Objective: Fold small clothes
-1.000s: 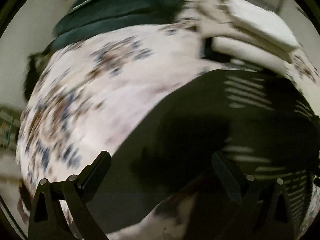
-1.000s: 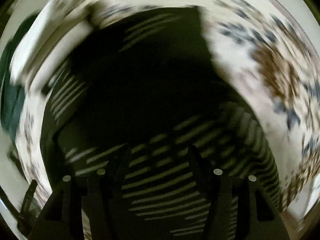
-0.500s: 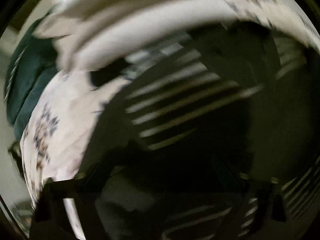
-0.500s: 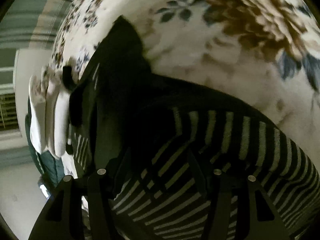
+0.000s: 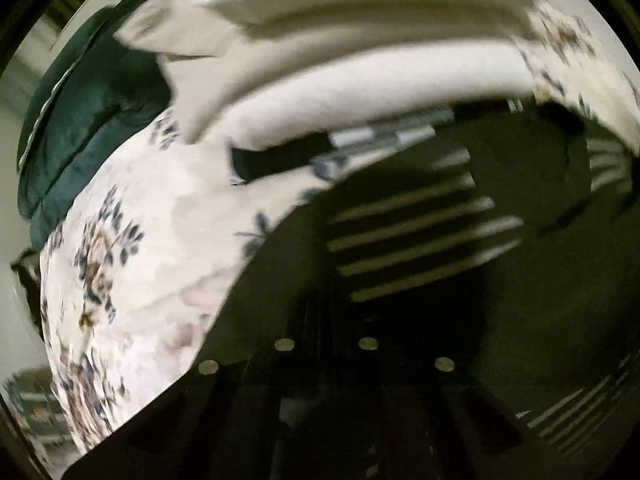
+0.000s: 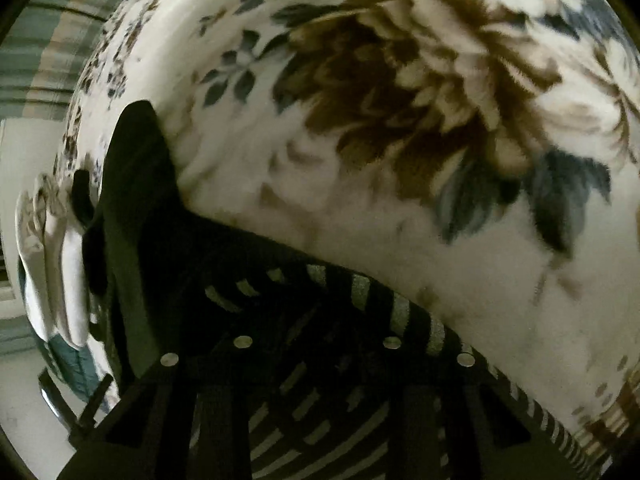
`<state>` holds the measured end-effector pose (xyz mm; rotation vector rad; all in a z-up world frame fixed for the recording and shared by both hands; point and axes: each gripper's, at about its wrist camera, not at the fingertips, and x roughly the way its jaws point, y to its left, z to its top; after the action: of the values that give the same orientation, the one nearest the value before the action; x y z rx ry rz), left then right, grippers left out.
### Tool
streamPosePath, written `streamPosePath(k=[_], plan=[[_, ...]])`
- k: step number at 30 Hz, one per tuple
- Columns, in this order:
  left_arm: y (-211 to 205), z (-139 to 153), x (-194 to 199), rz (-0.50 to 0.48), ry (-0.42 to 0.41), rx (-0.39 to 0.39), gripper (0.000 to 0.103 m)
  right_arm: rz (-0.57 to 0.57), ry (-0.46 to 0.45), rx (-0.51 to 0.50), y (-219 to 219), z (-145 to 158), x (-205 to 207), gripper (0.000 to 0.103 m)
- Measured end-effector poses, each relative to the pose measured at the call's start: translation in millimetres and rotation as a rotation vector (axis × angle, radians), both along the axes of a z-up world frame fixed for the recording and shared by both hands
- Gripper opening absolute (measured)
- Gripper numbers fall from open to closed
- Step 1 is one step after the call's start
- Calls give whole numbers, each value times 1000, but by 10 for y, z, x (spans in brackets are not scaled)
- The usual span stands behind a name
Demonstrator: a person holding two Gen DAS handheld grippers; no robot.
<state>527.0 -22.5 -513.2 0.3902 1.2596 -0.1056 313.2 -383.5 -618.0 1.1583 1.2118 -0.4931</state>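
My left claw (image 5: 326, 320) points steeply down at the bed, its jaws pressed together after closing in the last moment. They sit over the dark part of the striped top (image 5: 420, 236); the view there is too dark to say whether any cloth is caught between them. To the left of the top lies the floral blanket (image 5: 132, 248), and past that a dark green cushion (image 5: 84, 128). Folded white clothes (image 5: 360, 40) are stacked at the far edge, beyond the top.

My right claw (image 6: 318, 320) also tilts steeply down, over the top's (image 6: 320, 420) pale stripes. Its jaws have just been narrowing and stand part closed, with striped cloth between and under them; I cannot tell whether the pads press it. A plain dark part of the top runs away to the left, toward the white stack (image 6: 52, 280) and a bit of green cushion (image 6: 72, 364). The blanket (image 6: 400, 120), with its large brown flower, fills everything to the right, touching the top's edge.
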Motion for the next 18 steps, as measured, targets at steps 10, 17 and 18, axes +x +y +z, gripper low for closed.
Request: streamPosePath(k=[10, 17, 18], plan=[[-1171, 356, -25, -148, 150, -479, 74, -55, -178, 157, 136, 196, -73, 51], [-2661, -127, 11, -486, 216, -382, 74, -128, -285, 246, 165, 169, -81, 52], [-2832, -224, -12, -533, 225, -341, 73, -145, -299, 274, 156, 87, -54, 52]])
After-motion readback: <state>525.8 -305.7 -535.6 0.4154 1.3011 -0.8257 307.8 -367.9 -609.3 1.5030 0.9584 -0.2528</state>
